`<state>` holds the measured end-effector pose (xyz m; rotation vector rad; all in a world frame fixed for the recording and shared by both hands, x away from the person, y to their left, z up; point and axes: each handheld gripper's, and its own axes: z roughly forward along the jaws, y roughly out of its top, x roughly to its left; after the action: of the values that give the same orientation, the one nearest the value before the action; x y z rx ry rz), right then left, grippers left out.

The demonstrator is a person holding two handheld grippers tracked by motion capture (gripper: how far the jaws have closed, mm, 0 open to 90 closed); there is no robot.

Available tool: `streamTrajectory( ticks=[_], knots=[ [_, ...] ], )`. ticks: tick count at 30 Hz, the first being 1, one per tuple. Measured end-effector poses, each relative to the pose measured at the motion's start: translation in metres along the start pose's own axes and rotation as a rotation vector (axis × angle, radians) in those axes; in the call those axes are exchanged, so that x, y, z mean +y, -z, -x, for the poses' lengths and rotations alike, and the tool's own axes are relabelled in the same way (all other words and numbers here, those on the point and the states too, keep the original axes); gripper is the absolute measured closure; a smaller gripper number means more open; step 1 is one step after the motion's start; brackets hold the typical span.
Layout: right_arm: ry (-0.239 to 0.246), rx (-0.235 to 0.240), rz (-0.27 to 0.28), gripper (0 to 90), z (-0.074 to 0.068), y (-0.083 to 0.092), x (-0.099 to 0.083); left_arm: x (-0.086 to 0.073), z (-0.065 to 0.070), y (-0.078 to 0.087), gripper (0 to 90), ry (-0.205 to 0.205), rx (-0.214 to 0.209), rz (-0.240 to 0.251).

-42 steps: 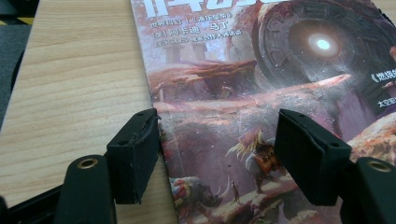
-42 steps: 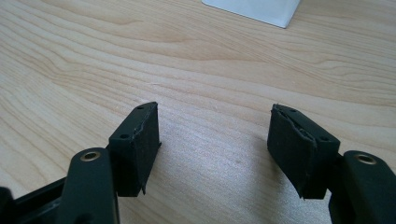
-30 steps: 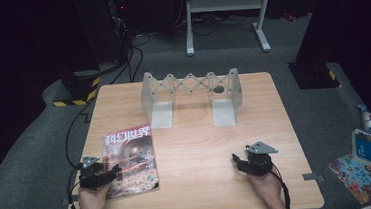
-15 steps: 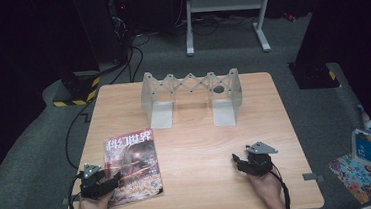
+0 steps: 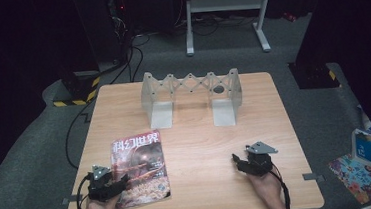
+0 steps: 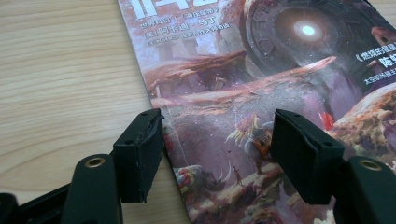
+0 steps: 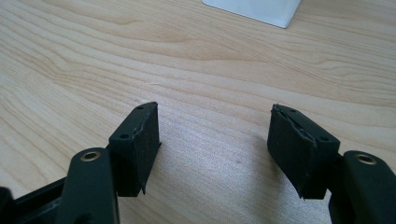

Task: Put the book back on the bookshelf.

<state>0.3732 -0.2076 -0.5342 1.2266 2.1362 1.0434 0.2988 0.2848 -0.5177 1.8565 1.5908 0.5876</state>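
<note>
A dark room surrounds a light wooden table point(image 5: 196, 134), with cables and a white stand on the grey floor behind it. The left hand-held gripper point(image 5: 113, 185) sits at the near left corner, its jaws spread and empty; they straddle the magazine's point(image 5: 139, 168) left edge, one jaw over bare wood, the other over the cover, neither pad pressing on it. Seen from the left gripper view, the magazine point(image 6: 261, 93) lies flat directly ahead of and under the left hand-held gripper point(image 6: 217, 154), its long axis running away from the jaws toward the far side of the table, tilted a little. This hand is by far the nearer one, so the pick-up would likely fall to it, and it probably calls for getting a jaw under the thin edge, since the cover lies flush on the wood.

The right hand-held gripper point(image 5: 239, 163) rests well apart to the right, jaws spread over bare wood point(image 7: 215, 140) with nothing between them. Beyond the magazine stands a folding rack point(image 5: 191, 96) across the far half of the table, well clear. Nothing lies between the left jaws and the magazine.
</note>
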Motion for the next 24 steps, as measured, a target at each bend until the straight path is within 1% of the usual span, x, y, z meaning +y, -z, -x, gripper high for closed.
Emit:
streamTrajectory(
  ticks=[2, 4, 6, 8, 10, 14, 15, 18, 19, 20, 21, 22, 23, 24],
  knots=[
    [0.000, 0.000, 0.000, 34.1, 0.000, 0.000, 0.000, 0.003, 0.006, -0.003, 34.5, 0.008, 0.002, -0.008],
    [0.000, 0.001, 0.000, 34.1, 0.000, 0.000, 0.000, 0.007, 0.012, -0.006, 34.4, 0.000, -0.003, -0.020],
    [0.001, 0.001, 0.000, 34.1, 0.000, 0.000, 0.000, 0.008, 0.014, -0.006, 34.5, 0.000, -0.004, -0.021],
    [0.001, 0.001, 0.000, 34.1, 0.000, 0.000, 0.000, 0.010, 0.020, -0.009, 34.4, 0.003, -0.007, -0.023],
    [0.001, 0.001, 0.000, 34.1, 0.000, 0.000, 0.000, 0.012, 0.022, -0.010, 34.4, -0.004, -0.007, -0.024],
    [0.002, 0.000, 0.000, 34.1, 0.000, 0.000, 0.000, 0.016, 0.032, -0.015, 34.4, -0.012, -0.015, -0.024],
    [0.002, 0.000, 0.000, 34.1, 0.000, 0.000, 0.000, 0.016, 0.032, -0.015, 34.5, -0.012, -0.015, -0.024],
    [0.001, 0.001, 0.000, 34.1, 0.000, 0.000, 0.000, 0.020, 0.039, -0.019, 34.4, -0.022, -0.024, -0.023],
    [0.002, 0.000, 0.000, 34.0, 0.000, 0.000, 0.000, 0.022, 0.044, -0.022, 34.4, -0.025, -0.028, -0.027],
    [0.002, 0.000, 0.000, 34.0, 0.000, 0.000, 0.000, 0.022, 0.044, -0.022, 34.5, -0.025, -0.028, -0.027],
    [0.001, 0.000, 0.000, 34.0, 0.000, 0.000, 0.000, 0.025, 0.049, -0.025, 34.4, -0.028, -0.031, -0.030],
    [0.001, 0.000, 0.000, 34.0, 0.000, 0.000, 0.000, 0.025, 0.049, -0.025, 34.4, -0.028, -0.031, -0.030],
    [0.002, 0.000, 0.000, 34.1, 0.000, 0.000, 0.000, 0.028, 0.054, -0.028, 34.4, -0.034, -0.035, -0.029],
    [0.002, 0.000, 0.000, 34.1, 0.000, 0.000, 0.000, 0.028, 0.054, -0.028, 34.4, -0.034, -0.035, -0.029]
  ],
)
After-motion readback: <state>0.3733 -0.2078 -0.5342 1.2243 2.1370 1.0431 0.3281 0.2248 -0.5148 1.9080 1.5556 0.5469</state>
